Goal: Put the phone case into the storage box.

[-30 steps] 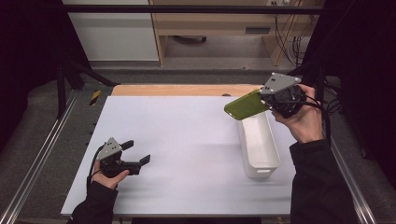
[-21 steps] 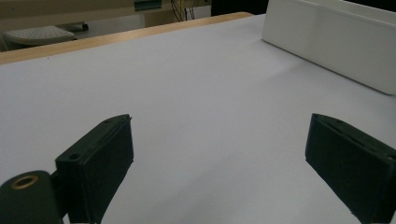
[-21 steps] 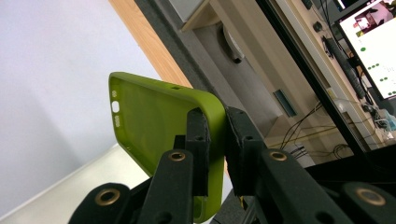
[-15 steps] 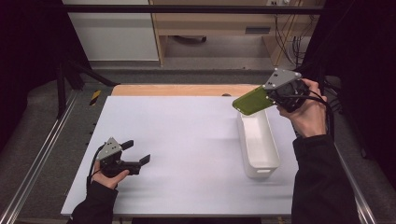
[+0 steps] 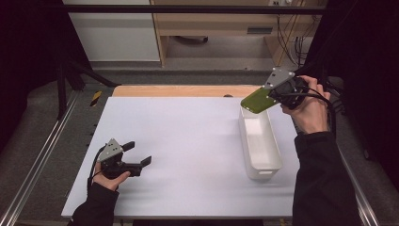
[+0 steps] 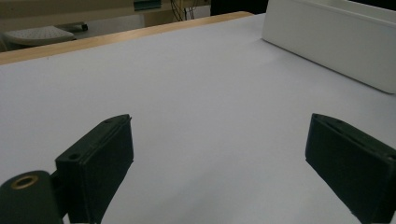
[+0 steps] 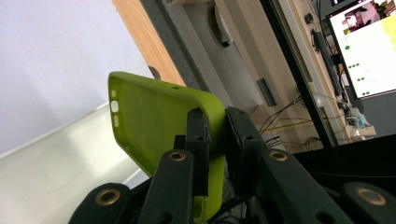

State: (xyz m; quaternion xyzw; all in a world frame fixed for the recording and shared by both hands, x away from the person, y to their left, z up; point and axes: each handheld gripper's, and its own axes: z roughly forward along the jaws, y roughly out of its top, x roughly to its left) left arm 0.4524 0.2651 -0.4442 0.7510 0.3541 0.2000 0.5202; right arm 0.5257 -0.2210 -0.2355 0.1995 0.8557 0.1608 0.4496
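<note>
Green phone case (image 7: 159,121) camera cutouts, right gripper view

The bench (image 5: 188,141) is viewed from a fixed camera set high on the person's side, directed forward and down, so that its whole white top is taken in from afar. The left gripper view is taken low and close along the bench top toward the white bin (image 6: 336,42). The right gripper view is tilted, raised above the bin (image 7: 56,158); bin and bench are shared by all three.
</note>
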